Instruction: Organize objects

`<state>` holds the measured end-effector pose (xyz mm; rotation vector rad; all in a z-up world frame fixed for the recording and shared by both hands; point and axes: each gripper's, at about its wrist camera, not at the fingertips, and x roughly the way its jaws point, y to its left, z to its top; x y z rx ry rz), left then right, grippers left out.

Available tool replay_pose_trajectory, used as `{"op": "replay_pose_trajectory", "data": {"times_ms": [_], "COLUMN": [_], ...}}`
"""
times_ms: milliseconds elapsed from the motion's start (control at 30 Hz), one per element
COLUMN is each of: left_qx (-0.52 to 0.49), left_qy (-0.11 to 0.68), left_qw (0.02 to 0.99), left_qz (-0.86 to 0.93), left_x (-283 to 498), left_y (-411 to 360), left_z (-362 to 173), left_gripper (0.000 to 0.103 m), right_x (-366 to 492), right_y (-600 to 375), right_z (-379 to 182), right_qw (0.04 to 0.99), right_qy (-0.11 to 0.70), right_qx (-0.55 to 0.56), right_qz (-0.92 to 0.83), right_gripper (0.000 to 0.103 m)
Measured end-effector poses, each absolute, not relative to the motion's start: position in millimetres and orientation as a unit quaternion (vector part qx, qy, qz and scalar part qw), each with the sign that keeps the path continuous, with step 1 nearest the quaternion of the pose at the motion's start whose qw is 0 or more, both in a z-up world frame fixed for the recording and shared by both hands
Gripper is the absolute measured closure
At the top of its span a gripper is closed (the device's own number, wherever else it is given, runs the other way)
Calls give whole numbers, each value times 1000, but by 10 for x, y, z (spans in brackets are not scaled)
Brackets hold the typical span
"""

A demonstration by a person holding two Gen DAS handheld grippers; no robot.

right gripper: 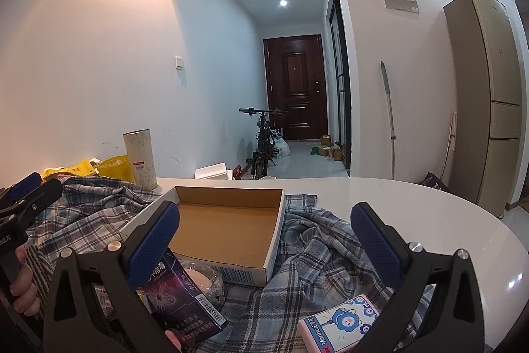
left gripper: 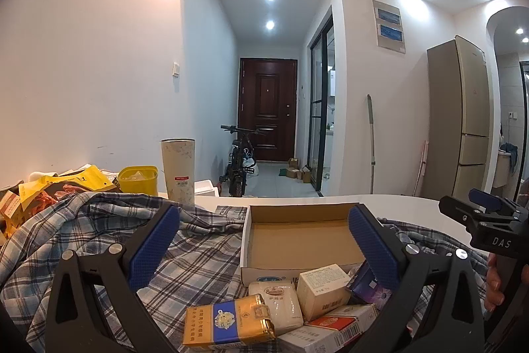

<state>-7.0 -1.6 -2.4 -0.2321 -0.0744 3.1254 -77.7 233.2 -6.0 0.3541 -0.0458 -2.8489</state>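
An empty open cardboard box (left gripper: 297,237) (right gripper: 228,230) sits on a plaid shirt (left gripper: 99,230) (right gripper: 317,247) on the white table. Just in front of it lies a pile of small packs: a gold and blue pack (left gripper: 228,325), a white wrapped pack (left gripper: 277,300), a white carton (left gripper: 322,290), a red and white pack (left gripper: 340,320) and a purple pack (left gripper: 363,285) (right gripper: 180,303). A white pack with a blue cartoon (right gripper: 340,326) lies apart on the shirt. My left gripper (left gripper: 264,248) is open above the pile. My right gripper (right gripper: 264,245) is open, hovering between the purple pack and the cartoon pack; it also shows in the left wrist view (left gripper: 482,207).
A tall beige cup (left gripper: 178,167) (right gripper: 140,159), a yellow tub (left gripper: 138,179) and yellow snack bags (left gripper: 62,184) stand at the table's far left. The round table edge (right gripper: 479,220) curves to the right. A hallway with a bicycle (left gripper: 239,161) lies beyond.
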Motion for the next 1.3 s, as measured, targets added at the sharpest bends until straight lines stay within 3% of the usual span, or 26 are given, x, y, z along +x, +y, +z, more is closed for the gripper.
{"op": "replay_pose_trajectory", "data": {"times_ms": [800,933,1300], "left_qx": [-21,-72,-151], "left_qy": [-4,-2,-12], "left_qw": [-13,12,4], "left_qz": [1000,997,989], "left_x": [108,-36,-291], "left_y": [-4,18,-21], "left_z": [116,91,-57], "left_gripper": [0,0,0], "right_x": [-747,-731,-692], "right_y": [2286,2307,2075], "right_z": [-28,-26,-90], "right_qw": [194,203,223], "right_qy": [-10,-22,38], "right_qx": [142,142,159], "right_qz": [-971,-969,-961], "right_gripper": [0,0,0]}}
